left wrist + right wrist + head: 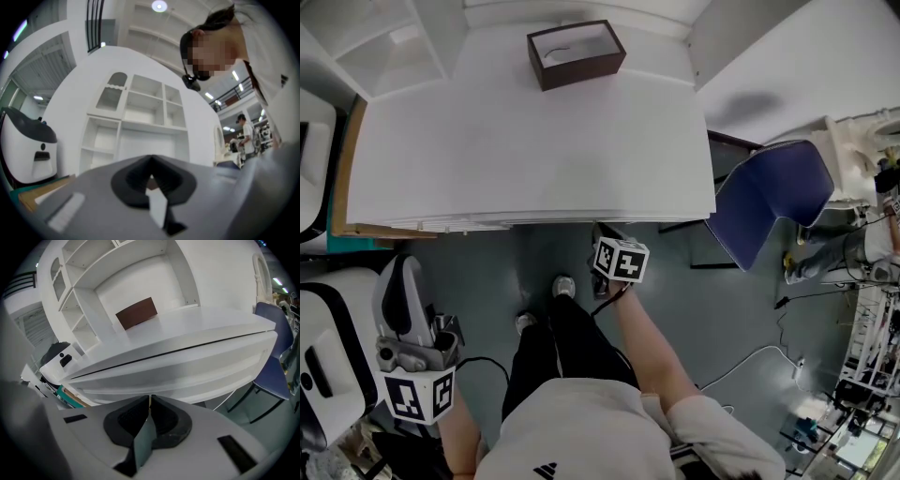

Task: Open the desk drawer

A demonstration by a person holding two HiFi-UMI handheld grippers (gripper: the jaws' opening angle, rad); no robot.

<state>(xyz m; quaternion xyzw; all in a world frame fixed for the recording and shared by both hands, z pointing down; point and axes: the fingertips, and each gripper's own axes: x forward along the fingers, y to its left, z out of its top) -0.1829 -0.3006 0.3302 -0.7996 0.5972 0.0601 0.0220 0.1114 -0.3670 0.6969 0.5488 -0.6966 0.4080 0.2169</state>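
While the white desk (534, 150) carries a brown box (576, 54) at the back, its drawer (187, 369) sits closed under the front edge. The right gripper (149, 401) is clenched at its lower lip, the left gripper (151, 177) clenched empty, and a blue chair (769, 197) stands beside on the grey floor (694, 300).

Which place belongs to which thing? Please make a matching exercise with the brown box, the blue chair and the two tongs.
Things:
1. brown box
2. blue chair
3. right tongs
4. left tongs

Places:
A. at the front edge of the desk
B. on the desk top, at its far side
C. low on the left side, away from the desk
D. to the right of the desk

Pairs: 1-B, 2-D, 3-A, 4-C
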